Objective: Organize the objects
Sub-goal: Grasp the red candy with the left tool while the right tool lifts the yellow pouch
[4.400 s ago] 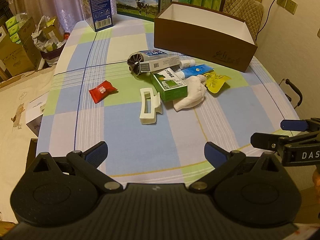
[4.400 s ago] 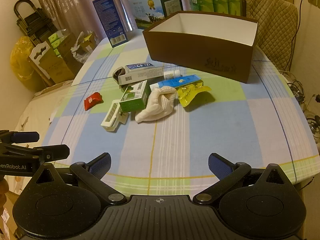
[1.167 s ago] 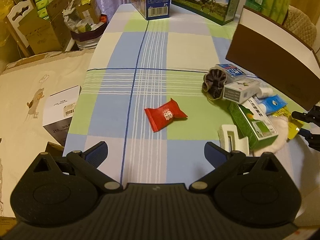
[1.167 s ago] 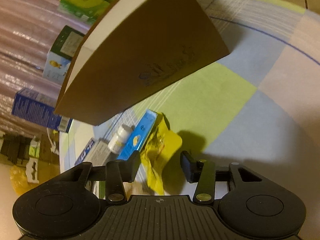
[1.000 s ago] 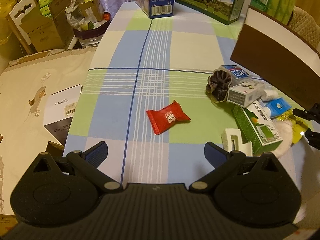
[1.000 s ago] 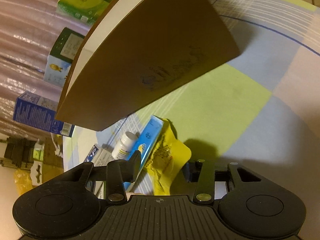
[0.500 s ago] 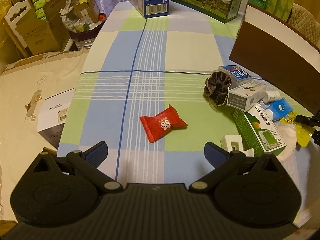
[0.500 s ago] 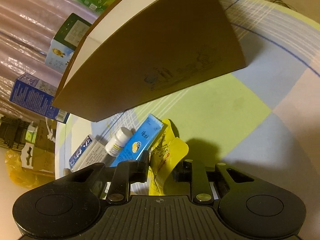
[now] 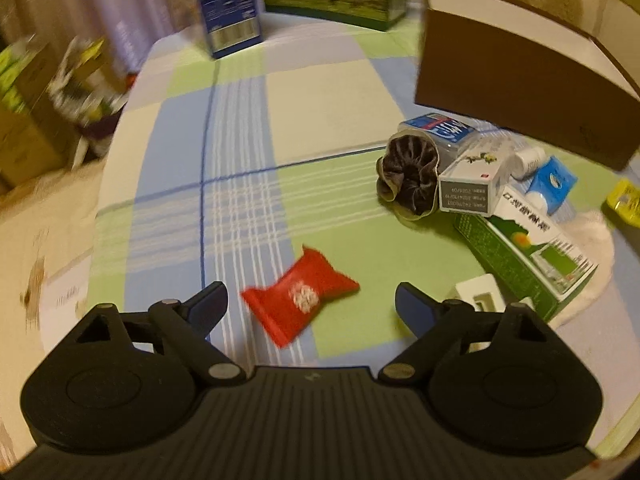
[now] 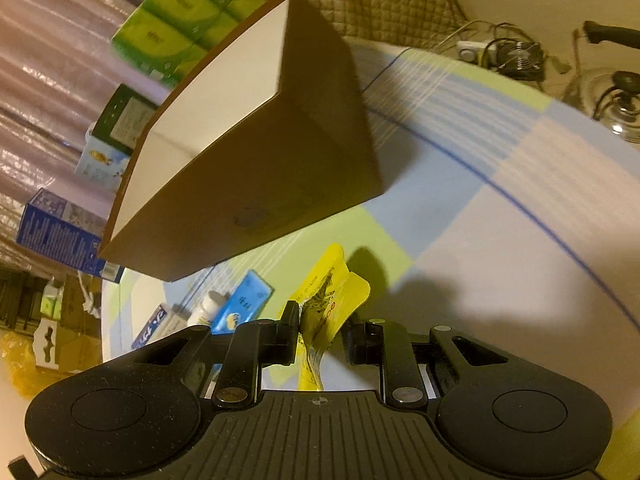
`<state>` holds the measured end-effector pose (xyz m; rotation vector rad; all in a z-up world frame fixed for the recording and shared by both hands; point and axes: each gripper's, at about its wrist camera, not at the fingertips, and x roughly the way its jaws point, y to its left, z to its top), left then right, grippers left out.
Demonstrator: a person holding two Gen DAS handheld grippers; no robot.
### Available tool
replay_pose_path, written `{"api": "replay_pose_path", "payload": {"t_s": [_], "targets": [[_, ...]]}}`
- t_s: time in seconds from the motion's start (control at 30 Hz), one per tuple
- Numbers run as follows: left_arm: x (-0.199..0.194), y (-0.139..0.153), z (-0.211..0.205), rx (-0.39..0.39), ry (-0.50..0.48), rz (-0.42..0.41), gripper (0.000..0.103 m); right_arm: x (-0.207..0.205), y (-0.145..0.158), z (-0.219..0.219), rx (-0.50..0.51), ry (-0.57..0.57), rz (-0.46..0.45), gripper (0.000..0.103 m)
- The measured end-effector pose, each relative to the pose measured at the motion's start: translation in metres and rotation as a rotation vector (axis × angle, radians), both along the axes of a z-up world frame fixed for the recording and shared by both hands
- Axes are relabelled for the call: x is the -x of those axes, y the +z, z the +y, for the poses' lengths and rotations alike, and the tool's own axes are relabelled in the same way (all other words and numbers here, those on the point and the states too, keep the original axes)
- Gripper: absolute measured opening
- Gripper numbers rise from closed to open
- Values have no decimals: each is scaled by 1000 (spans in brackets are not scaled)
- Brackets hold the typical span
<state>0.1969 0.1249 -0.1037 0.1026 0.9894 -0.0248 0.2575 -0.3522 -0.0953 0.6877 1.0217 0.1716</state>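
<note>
On the checked surface (image 9: 320, 96) our right tool (image 10: 322, 334) has now pinched the yellow sachet (image 10: 328, 300) clear beside the brown box (image 10: 256, 168), while our left tool (image 9: 310, 298), spread, nears the red candy (image 9: 298, 296).

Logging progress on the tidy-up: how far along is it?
Barely begun: the brown box shows only bare white walls. In hand: the right gripper is shut on the yellow packet, lifted near the box. Left: the open left gripper frames the red candy; the scrunchie, green carton and other items wait.
</note>
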Motion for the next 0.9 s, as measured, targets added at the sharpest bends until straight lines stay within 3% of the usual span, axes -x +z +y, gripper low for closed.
{"api": "replay_pose_path", "payload": {"t_s": [0.2, 0.43, 0.6, 0.9], "targets": [[-14, -21, 9, -13, -131, 46, 80, 9, 2, -20, 4, -49, 20, 18], [-19, -29, 15, -3, -120, 75, 41, 14, 5, -30, 11, -69, 21, 18], [-14, -26, 12, 6, -102, 71, 34, 14, 8, -23, 25, -48, 18, 18], [-3, -16, -1, 59, -66, 68, 27, 18, 23, 12, 150, 79, -43, 18]]}}
